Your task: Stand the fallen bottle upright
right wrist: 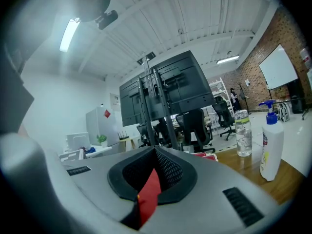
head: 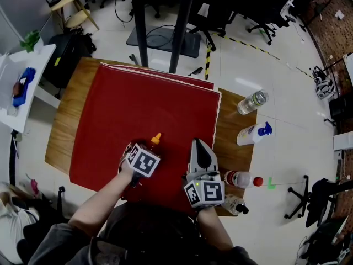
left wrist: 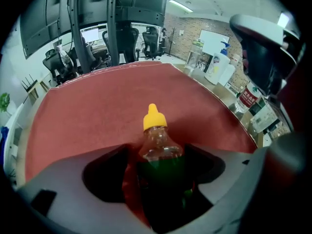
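Observation:
A small bottle (head: 156, 140) with a yellow cap and a dark green label lies on its side on the red cloth (head: 143, 101), cap pointing away from me. My left gripper (head: 145, 150) points steeply down over it, jaws wide on either side of the body. In the left gripper view the bottle (left wrist: 156, 133) sits between the jaws of that gripper (left wrist: 156, 167), and a strip of red cloth shows between it and the left jaw. My right gripper (head: 199, 148) hovers level just to the right, apart from the bottle. In its own view the right gripper (right wrist: 155, 155) holds nothing, jaws together.
The wooden table (head: 65, 127) bears the cloth. Along its right edge are a clear water bottle (head: 252, 102), a white spray bottle (head: 252, 133), a red-capped bottle (head: 241, 179) and a black-capped one (head: 236, 205). Black stand posts (head: 140, 26) rise behind the table.

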Motion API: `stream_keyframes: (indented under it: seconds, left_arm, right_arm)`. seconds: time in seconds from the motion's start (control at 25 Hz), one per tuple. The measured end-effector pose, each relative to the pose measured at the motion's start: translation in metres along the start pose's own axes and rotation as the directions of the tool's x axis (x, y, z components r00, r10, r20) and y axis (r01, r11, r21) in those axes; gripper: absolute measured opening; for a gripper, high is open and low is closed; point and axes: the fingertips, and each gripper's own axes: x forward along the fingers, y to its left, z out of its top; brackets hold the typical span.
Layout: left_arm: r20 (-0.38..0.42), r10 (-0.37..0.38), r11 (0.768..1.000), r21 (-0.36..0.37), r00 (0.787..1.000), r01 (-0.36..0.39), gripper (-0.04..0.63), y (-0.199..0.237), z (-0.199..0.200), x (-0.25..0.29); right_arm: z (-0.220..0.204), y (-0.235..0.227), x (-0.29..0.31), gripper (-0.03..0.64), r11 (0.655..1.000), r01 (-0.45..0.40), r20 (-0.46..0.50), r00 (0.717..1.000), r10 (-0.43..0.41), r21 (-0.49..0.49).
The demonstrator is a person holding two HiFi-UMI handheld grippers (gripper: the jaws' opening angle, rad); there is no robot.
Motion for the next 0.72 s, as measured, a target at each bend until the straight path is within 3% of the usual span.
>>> stream_keyframes:
  seconds: [0.16,0.48,0.6,0.72]
  left_arm:
    - [-0.013,0.040,0.999,0.006,0.999,-0.040,0.402,-0.0025,0.0008,0.0040]
    - [0.001,0.030,0.999,0.022,1.000,-0.030,0.387,-0.0043,0.0008,0.0019]
    - [0.017,0.023,0.999,0.032,1.000,-0.023,0.324,-0.0064,0.0024,0.0006]
    - [0.027,0.030,0.998,0.048,0.999,-0.032,0.317,-0.0083,0.0025,0.0000]
  right_arm:
    - [-0.0019,-0.0021,-0.0009,0.006,1.000,0.002,-0.002,1.000,-0.002,0.006]
    - [-0.0049,0.0013,-0.0050,0.006,1.000,-0.003,-0.012,1.000,0.003,0.005]
    - [-0.0059,0.0005,-0.0054,0.006,1.000,-0.004,-0.016,1.000,0.004,0.004]
    - [-0.0050,0.0012,-0.0054,0.006,1.000,-0.006,-0.015,1.000,0.006,0.000]
